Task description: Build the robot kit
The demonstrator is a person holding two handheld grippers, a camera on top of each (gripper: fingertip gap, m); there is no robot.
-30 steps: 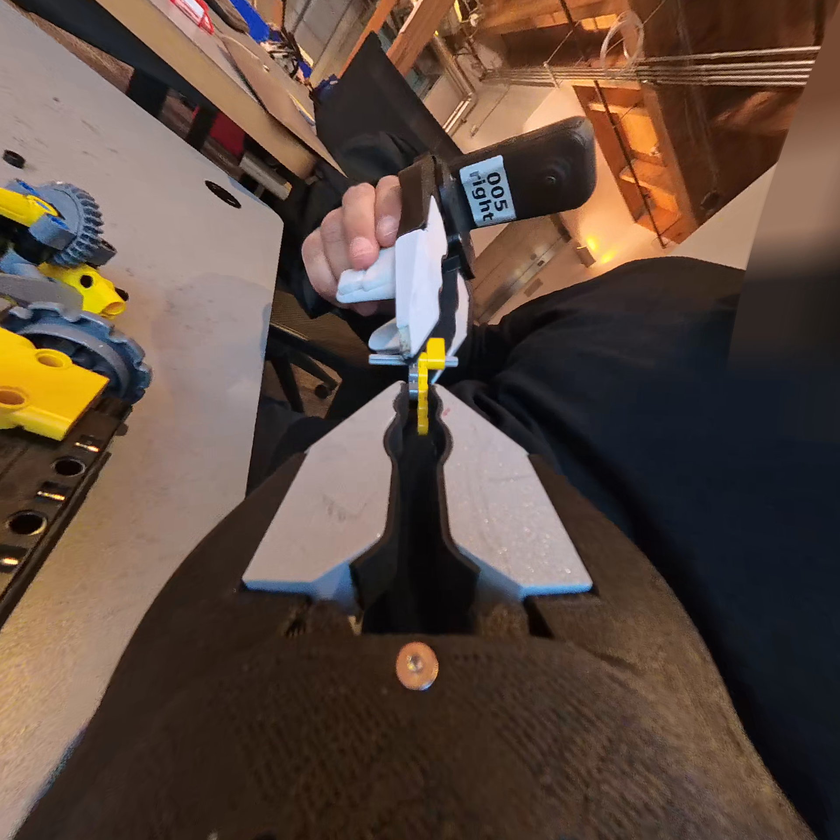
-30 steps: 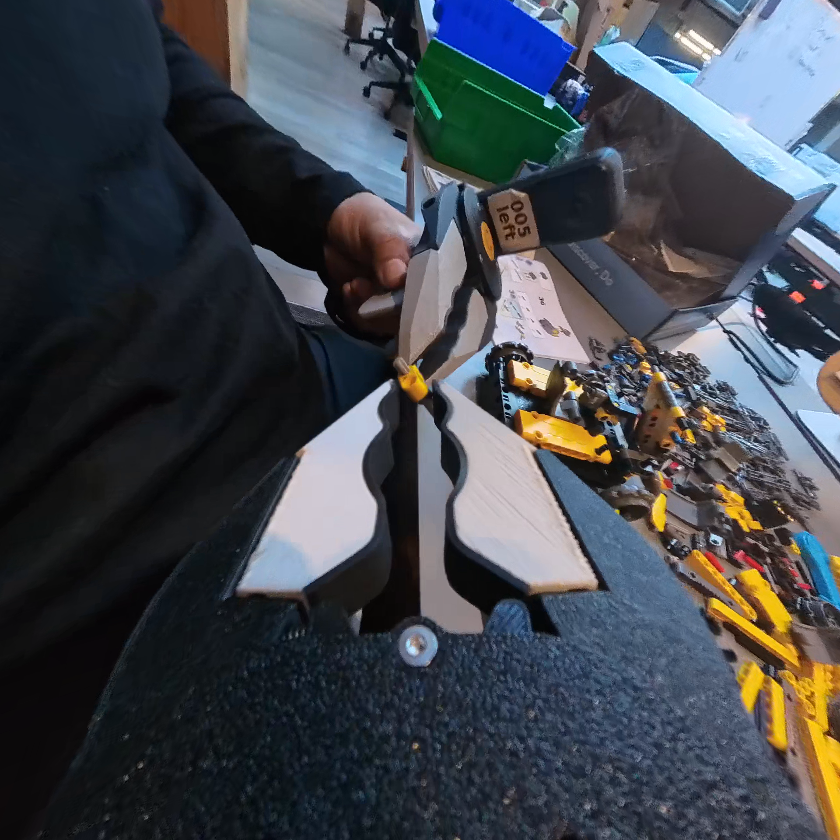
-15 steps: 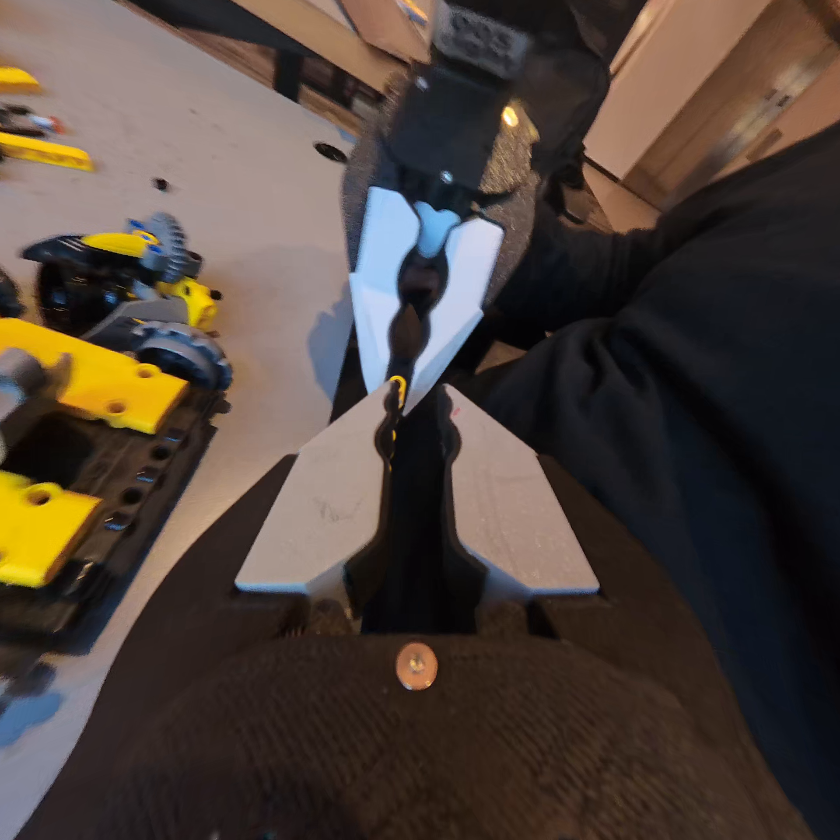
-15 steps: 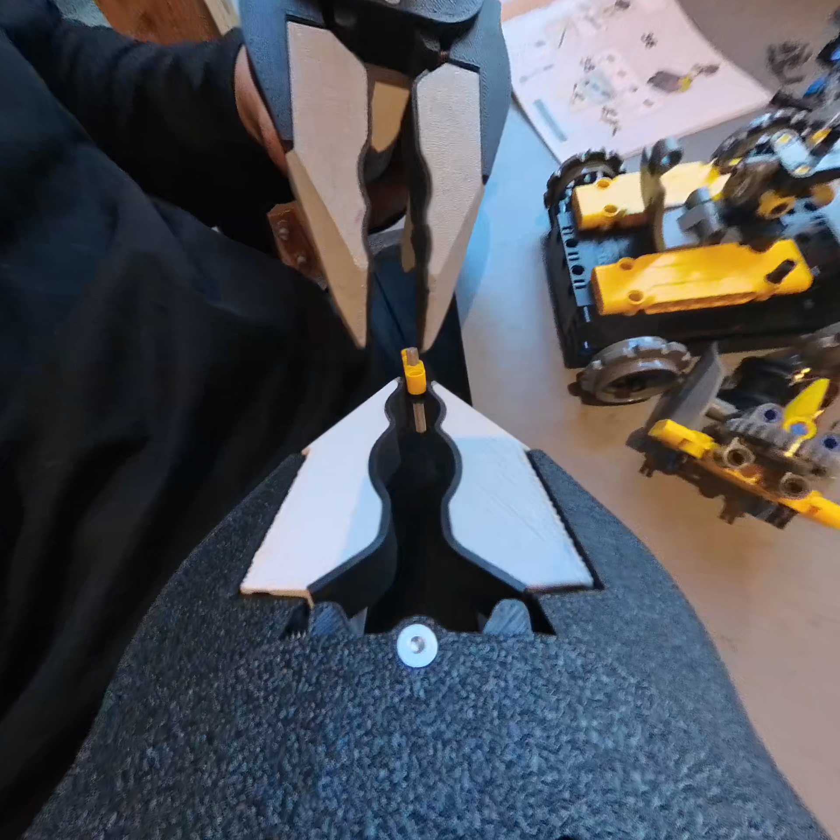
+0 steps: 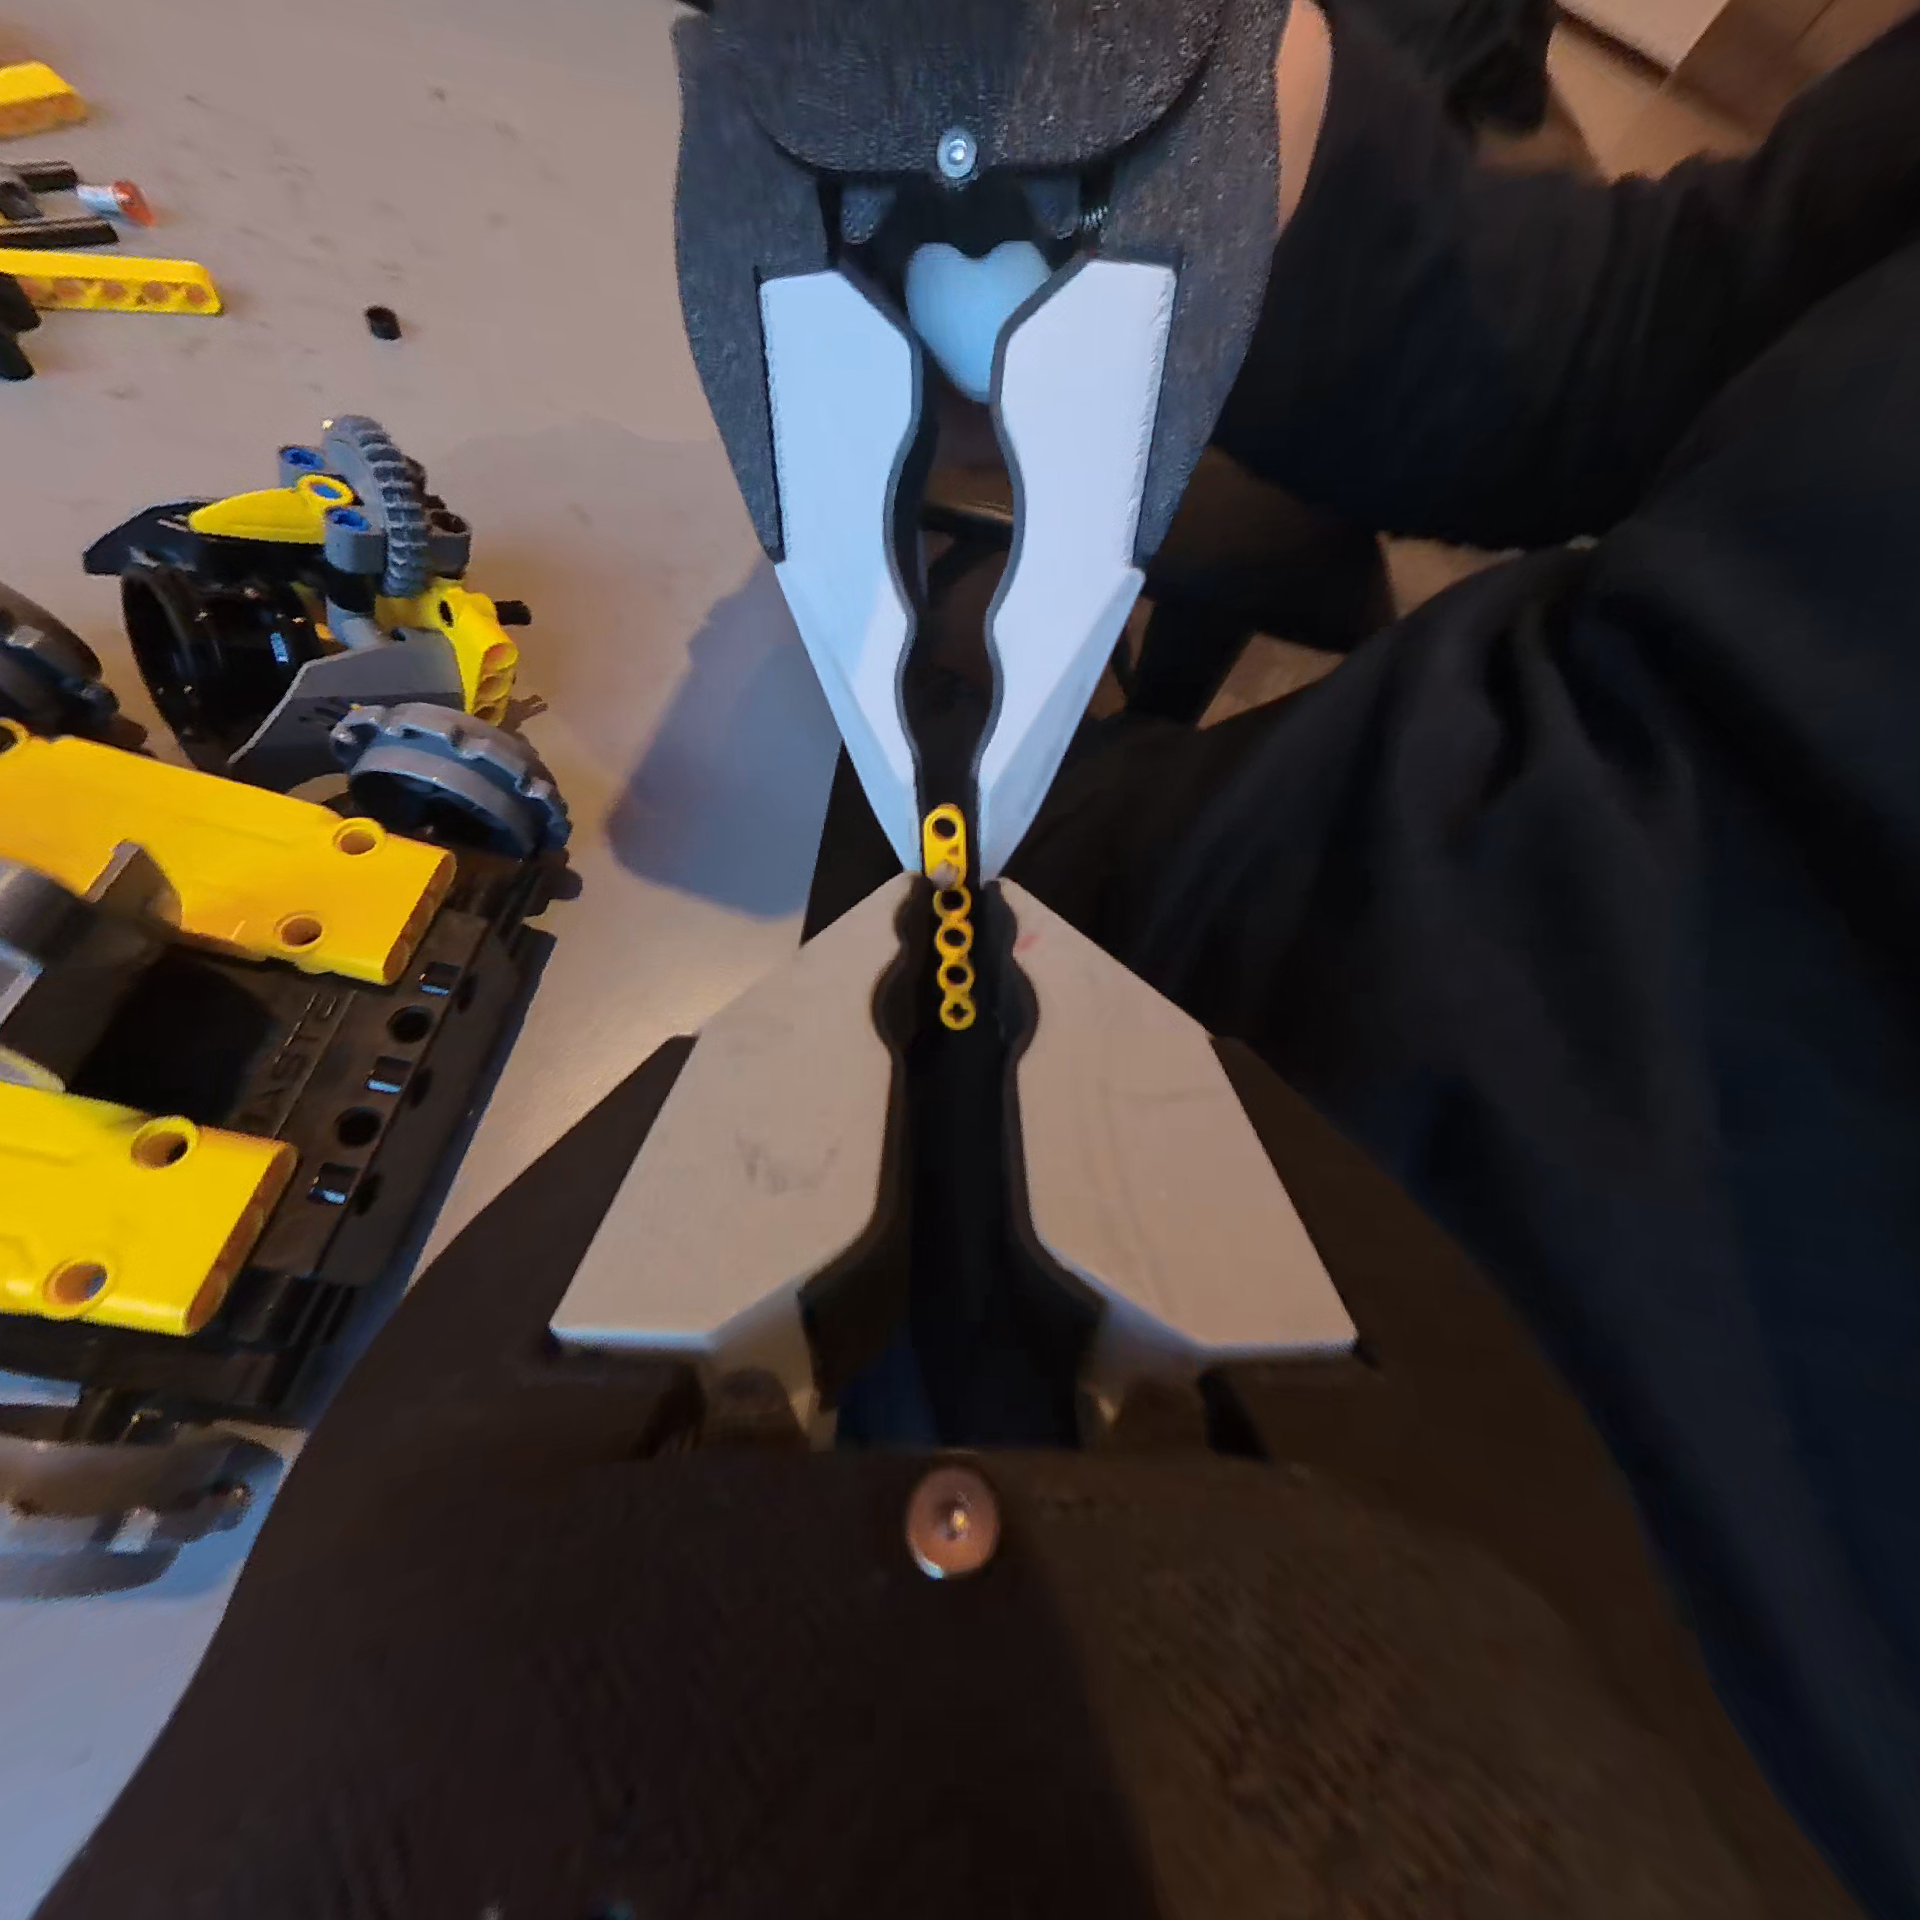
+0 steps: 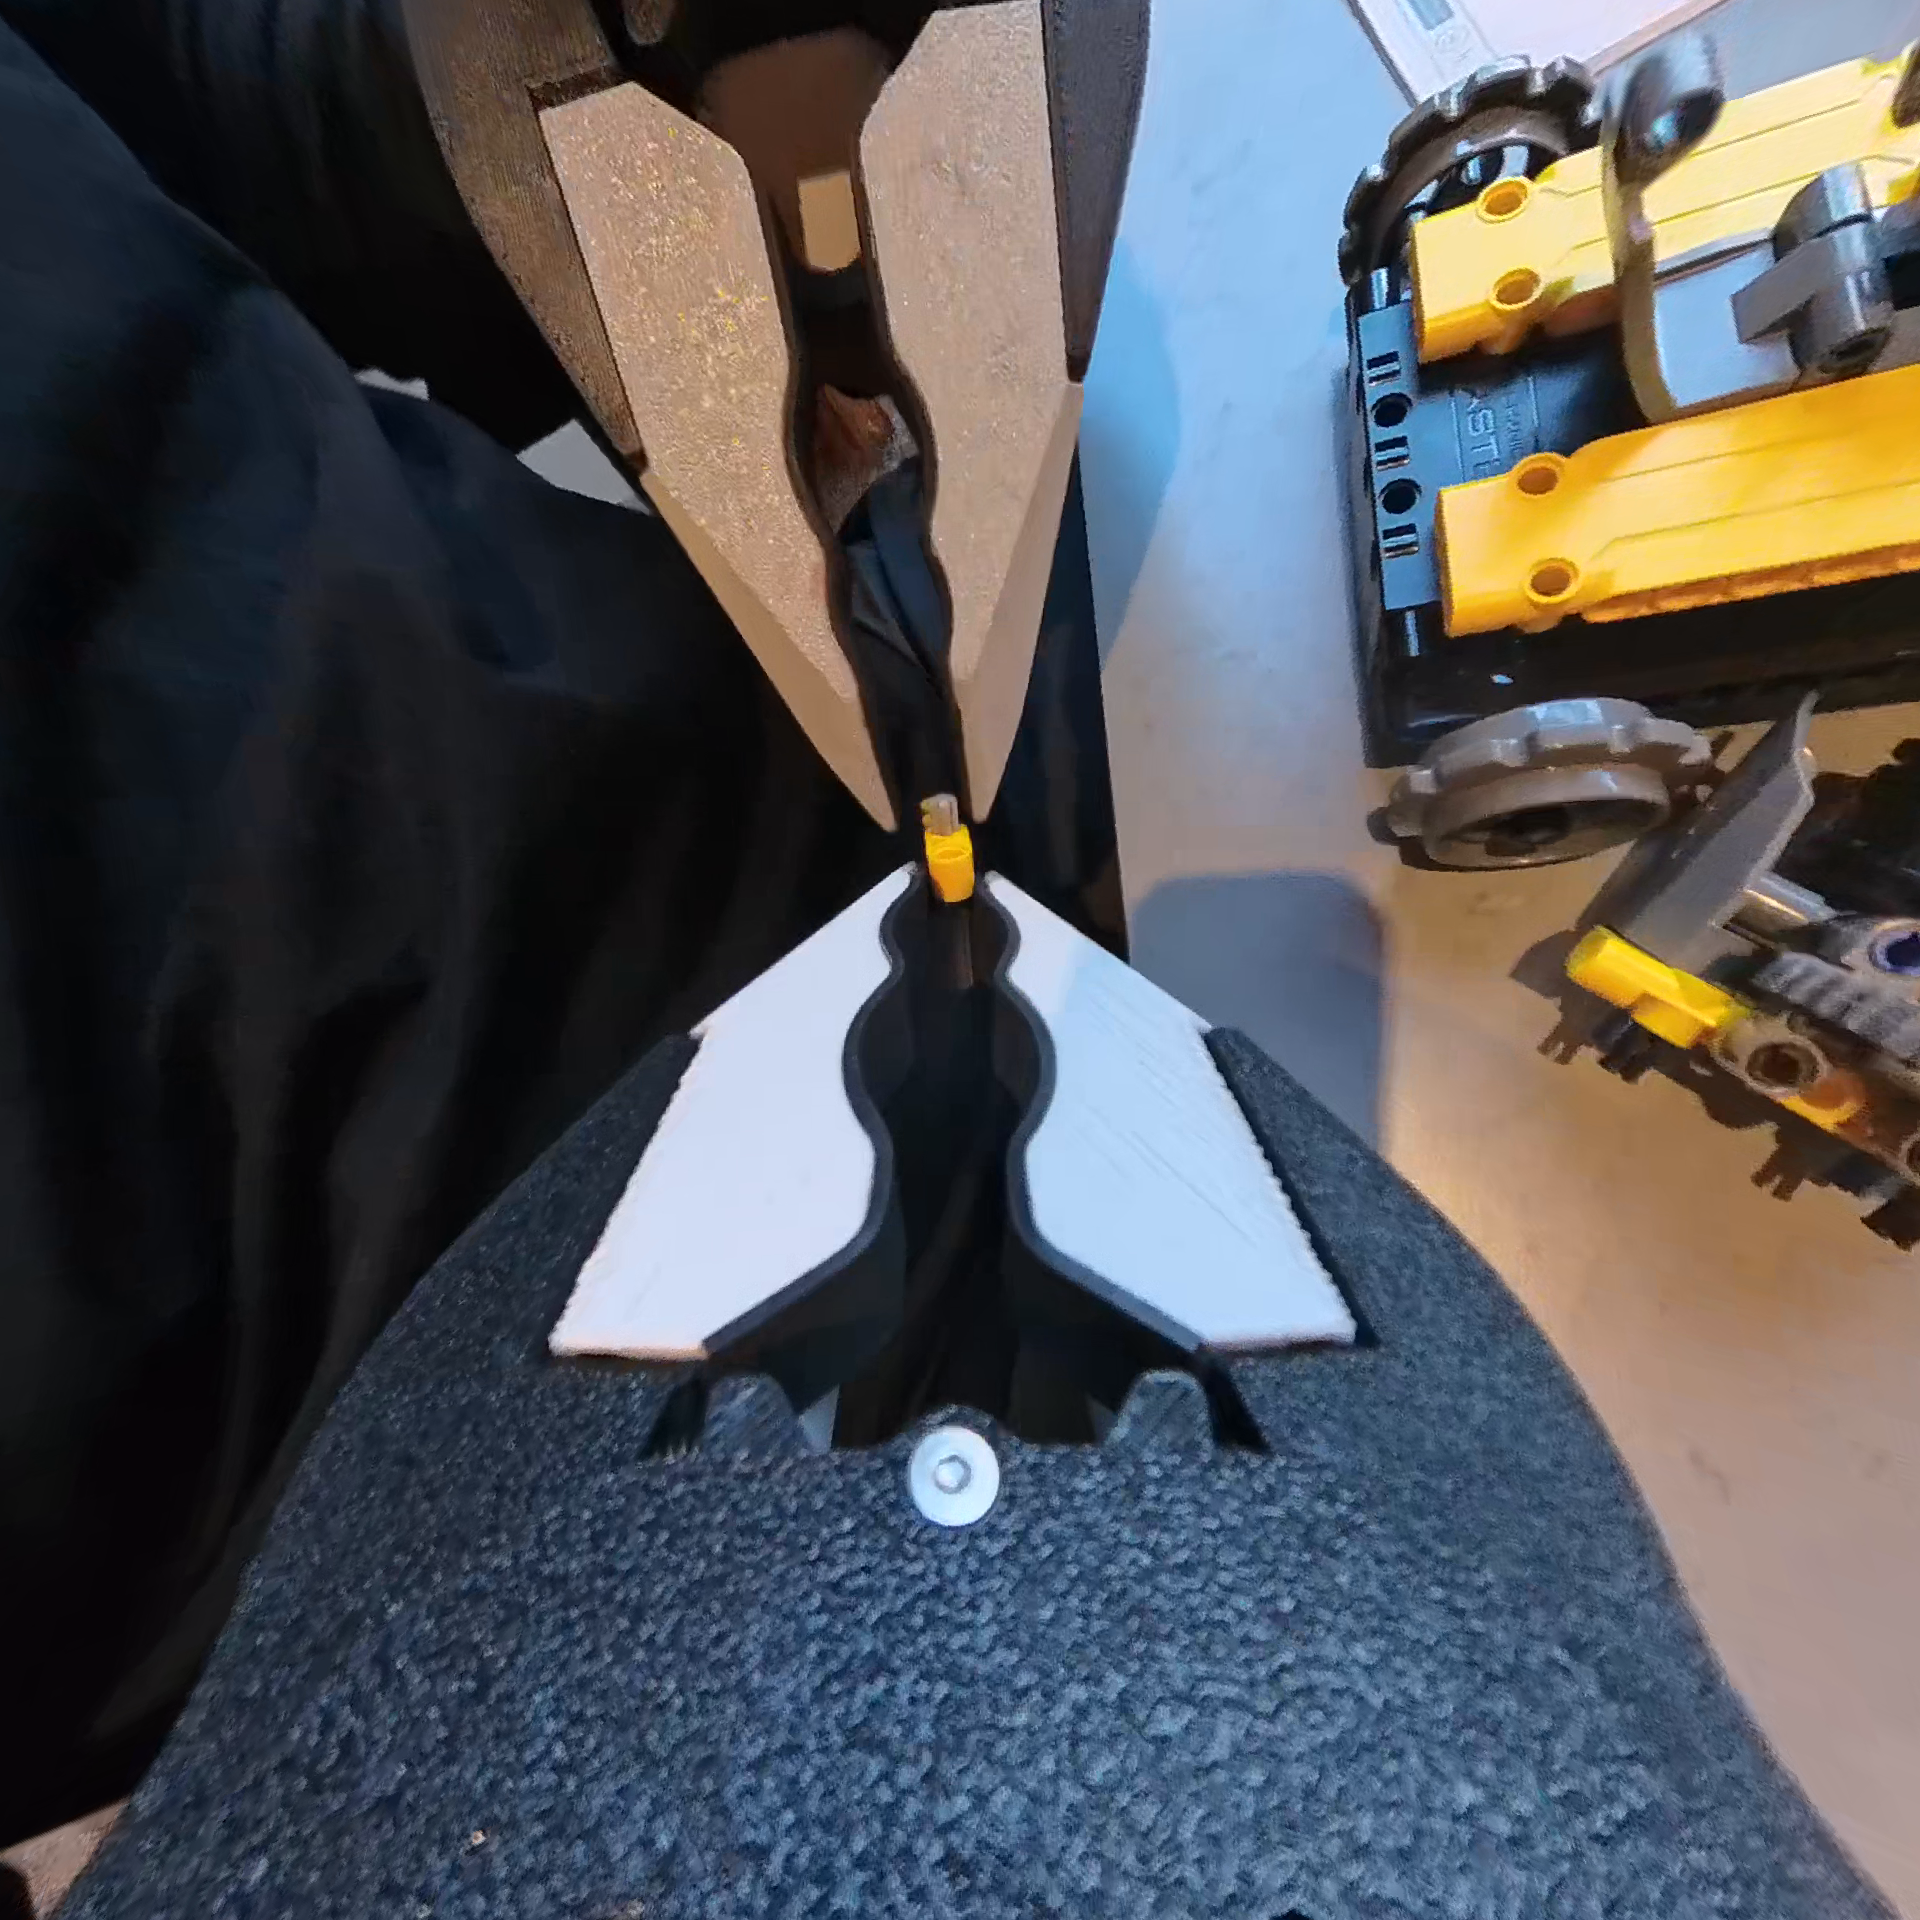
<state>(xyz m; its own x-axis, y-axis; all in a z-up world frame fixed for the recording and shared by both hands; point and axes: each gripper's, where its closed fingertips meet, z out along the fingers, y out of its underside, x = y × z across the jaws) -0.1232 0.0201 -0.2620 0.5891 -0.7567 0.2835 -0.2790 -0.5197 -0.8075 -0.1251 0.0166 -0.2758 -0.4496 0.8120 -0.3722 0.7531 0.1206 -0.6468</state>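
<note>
My left gripper (image 5: 951,889) is shut on a thin yellow beam with a row of holes (image 5: 954,971), which lies lengthwise between its fingers. My right gripper (image 6: 948,885) is shut on a thin grey axle (image 6: 966,951). The axle's tip (image 6: 940,808) pokes through the yellow beam (image 6: 948,864). The two grippers meet tip to tip, in the air just off the table edge. The right gripper also shows at the top of the left wrist view (image 5: 954,854). The left gripper shows at the top of the right wrist view (image 6: 932,819). The axle end sits in the beam's second hole (image 5: 943,869).
A yellow and black toy-brick vehicle with grey toothed wheels (image 5: 208,935) (image 6: 1662,416) stands on the light table (image 5: 540,312) close beside the grippers. A smaller grey, yellow and black assembly (image 5: 343,603) and loose yellow beams (image 5: 114,293) lie farther off. A person's black clothing (image 5: 1610,987) fills the other side. My left and right fingertips are right by each other.
The grippers have swung from meeting at an angle to facing head-on, tip to tip. Both views have tilted down toward the table, and the yellow beam now shows its row of holes.
</note>
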